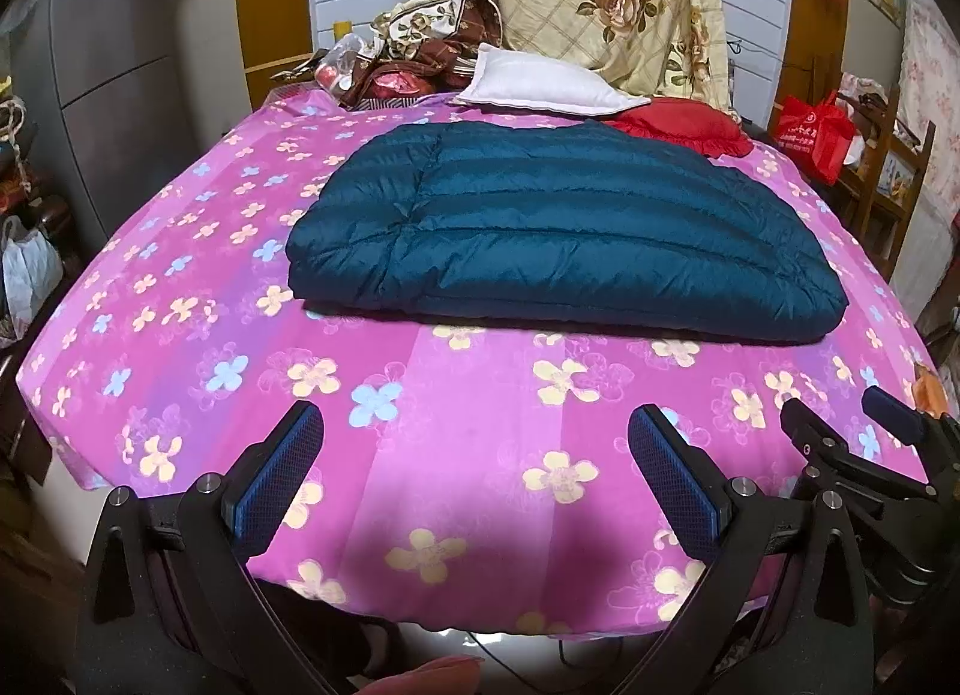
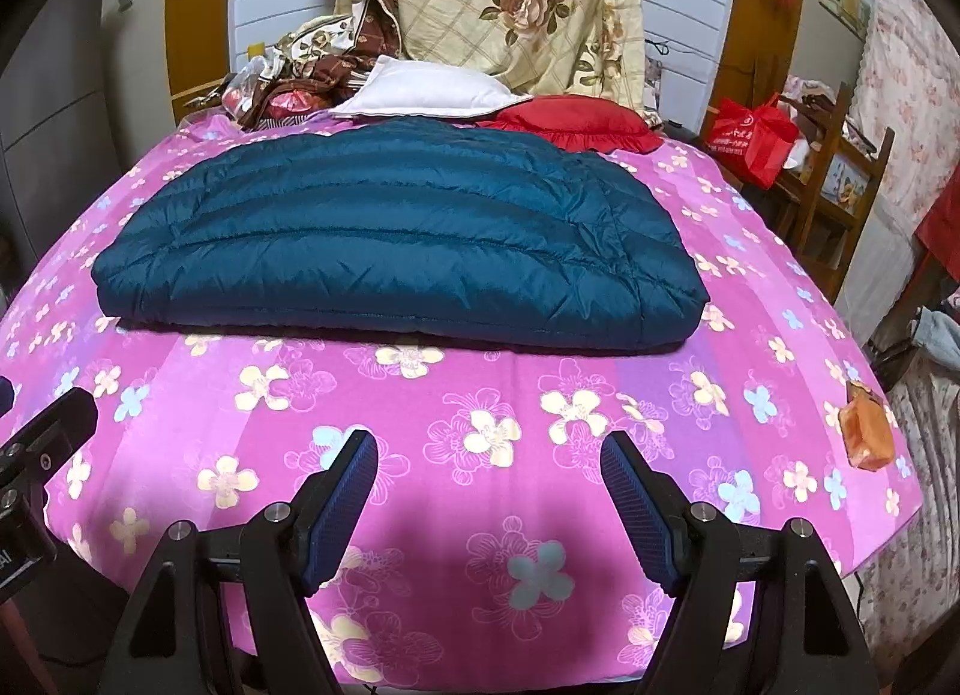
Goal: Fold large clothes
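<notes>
Teal quilted nylon, puffy and light: the down jacket lies already folded into a thick rectangle on the bed, near its middle, just in front of the white pillow. Expect it to be soft, springy and slick, so it will likely slide on the sheet and puff open. You hold both tools back from it, the left hand-held gripper and the right hand-held gripper each with jaws apart and empty. Pinch all layers at the near corners.
</notes>
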The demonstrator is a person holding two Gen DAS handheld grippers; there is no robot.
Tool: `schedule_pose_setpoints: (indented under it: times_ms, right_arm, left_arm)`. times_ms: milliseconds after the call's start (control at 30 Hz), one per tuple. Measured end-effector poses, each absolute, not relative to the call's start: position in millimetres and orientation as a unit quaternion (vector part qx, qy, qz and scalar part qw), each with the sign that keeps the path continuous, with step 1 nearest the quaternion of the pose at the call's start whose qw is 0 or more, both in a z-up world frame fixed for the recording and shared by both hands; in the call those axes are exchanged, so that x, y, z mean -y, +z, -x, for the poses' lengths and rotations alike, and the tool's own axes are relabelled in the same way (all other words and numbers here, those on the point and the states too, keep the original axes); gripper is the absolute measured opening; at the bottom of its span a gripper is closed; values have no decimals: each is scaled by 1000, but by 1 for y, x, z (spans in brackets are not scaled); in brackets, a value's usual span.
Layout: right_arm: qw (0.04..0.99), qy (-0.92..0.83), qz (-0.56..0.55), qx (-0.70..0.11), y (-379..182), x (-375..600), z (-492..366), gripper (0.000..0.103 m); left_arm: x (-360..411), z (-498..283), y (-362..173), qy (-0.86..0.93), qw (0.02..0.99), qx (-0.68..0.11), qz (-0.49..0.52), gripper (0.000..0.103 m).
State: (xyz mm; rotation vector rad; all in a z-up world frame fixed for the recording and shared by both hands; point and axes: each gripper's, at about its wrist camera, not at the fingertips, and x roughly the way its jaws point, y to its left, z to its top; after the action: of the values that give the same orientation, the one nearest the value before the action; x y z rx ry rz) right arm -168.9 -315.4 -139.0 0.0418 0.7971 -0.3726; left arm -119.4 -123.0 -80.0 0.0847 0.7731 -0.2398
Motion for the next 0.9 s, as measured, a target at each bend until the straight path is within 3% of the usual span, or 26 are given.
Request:
schedule_pose_setpoints:
  times_ms: [900]
  right_arm:
    - [903,-182,-9,-388,-143,310,165,75]
  left_arm:
    - [124,112,-92,-128,906,-402,-36,102]
